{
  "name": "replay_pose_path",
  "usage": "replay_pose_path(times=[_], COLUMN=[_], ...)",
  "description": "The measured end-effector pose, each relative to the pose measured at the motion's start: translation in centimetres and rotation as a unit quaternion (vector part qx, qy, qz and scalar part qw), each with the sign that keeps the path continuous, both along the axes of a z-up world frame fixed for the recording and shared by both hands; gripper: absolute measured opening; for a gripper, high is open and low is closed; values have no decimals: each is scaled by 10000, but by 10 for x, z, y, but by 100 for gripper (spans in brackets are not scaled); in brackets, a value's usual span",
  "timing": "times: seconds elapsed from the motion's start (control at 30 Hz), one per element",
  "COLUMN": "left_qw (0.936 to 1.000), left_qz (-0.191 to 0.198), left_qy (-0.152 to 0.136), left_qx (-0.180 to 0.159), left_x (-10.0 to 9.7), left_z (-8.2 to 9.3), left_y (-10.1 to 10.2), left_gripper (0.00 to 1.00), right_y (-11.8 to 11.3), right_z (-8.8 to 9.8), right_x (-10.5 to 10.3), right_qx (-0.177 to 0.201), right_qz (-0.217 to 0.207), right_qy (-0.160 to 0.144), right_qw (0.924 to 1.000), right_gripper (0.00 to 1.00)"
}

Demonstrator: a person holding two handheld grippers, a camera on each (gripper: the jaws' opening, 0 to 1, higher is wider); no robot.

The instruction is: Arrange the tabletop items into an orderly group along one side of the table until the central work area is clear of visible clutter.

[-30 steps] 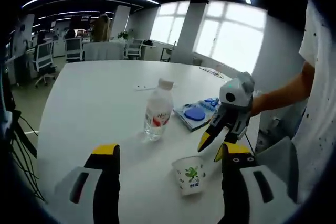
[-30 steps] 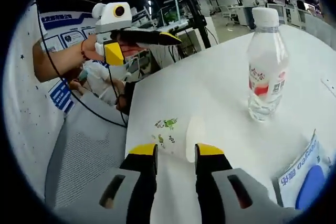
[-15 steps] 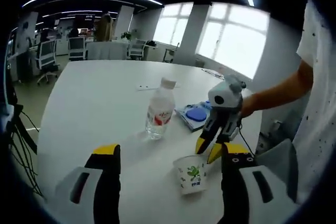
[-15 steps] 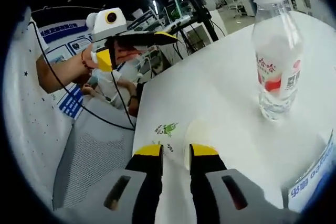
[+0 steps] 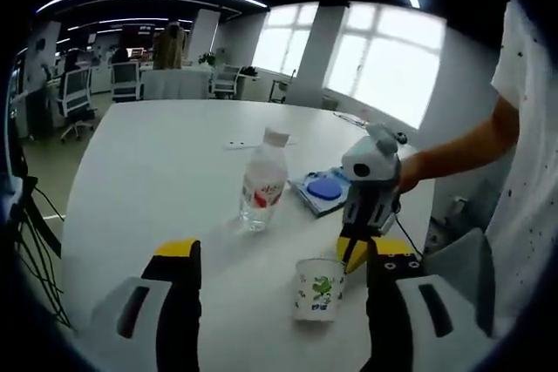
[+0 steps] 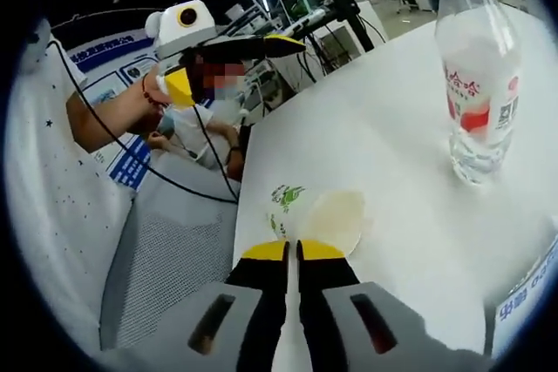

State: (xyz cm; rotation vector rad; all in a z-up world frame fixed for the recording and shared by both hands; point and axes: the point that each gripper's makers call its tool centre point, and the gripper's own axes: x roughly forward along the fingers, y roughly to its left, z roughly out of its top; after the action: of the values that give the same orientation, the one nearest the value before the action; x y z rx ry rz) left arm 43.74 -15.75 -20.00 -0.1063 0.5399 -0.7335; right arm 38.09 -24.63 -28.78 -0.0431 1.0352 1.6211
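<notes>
The paper cup (image 5: 315, 289) was recorded upright on the white counter (image 5: 157, 172), close to the counter's near edge and nearest of all items to the person. The right gripper (image 6: 292, 250) was found with its yellow-tipped jaws drawn together until almost touching, at the near rim of the cup (image 6: 318, 215); the rim appeared to be pinched between them, though the contact itself was hidden behind the tips, so the hold is stated as probable only. In the left gripper view the right gripper (image 5: 356, 254) was seen coming down on the rim from above, on the side of the cup away from the water bottle (image 5: 261, 182). A grip on the thin wall, rather than around the body, is judged suitable for sliding or lifting so light a vessel.

The left gripper (image 5: 279, 254) was observed with jaws wide apart and holding nothing, held above the counter on the person's side of the cup, presumably in reserve.

The bottle stood upright beyond the cup, toward the counter's middle. A blue-and-white packet (image 5: 323, 191) lay flat just beside the bottle. Both are judged as not yet grouped at the edge.
</notes>
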Motion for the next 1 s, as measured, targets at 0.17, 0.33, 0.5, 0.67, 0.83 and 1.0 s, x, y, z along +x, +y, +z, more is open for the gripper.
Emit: replay_pose_path(times=[0.17, 0.33, 0.5, 0.67, 0.83, 1.0], left_qw=[10000, 10000, 10000, 9999, 9999, 9998], left_qz=[-2, -24, -47, -68, -83, -127], left_qy=[-4, -40, -74, -103, -122, -147], left_qx=[-10, -21, -38, -66, -82, -71], left_x=[0, 1, 3, 4, 4, 2], left_z=[1, 3, 5, 6, 8, 11], left_y=[-1, -3, -5, -7, -8, -8], left_gripper=[79, 78, 78, 78, 78, 78], right_y=[-3, -8, -18, -33, -49, -63], right_z=[7, 20, 34, 43, 50, 59], right_x=[-7, -1, 12, 29, 44, 63], right_qx=[0, 15, -36, -240, -555, -926], right_qz=[82, 67, 65, 141, 341, 616], right_qy=[49, -135, -450, -906, -1456, -2068], right_qw=[10000, 9999, 9990, 9955, 9872, 9720], right_gripper=[0, 0, 0, 0, 0, 0])
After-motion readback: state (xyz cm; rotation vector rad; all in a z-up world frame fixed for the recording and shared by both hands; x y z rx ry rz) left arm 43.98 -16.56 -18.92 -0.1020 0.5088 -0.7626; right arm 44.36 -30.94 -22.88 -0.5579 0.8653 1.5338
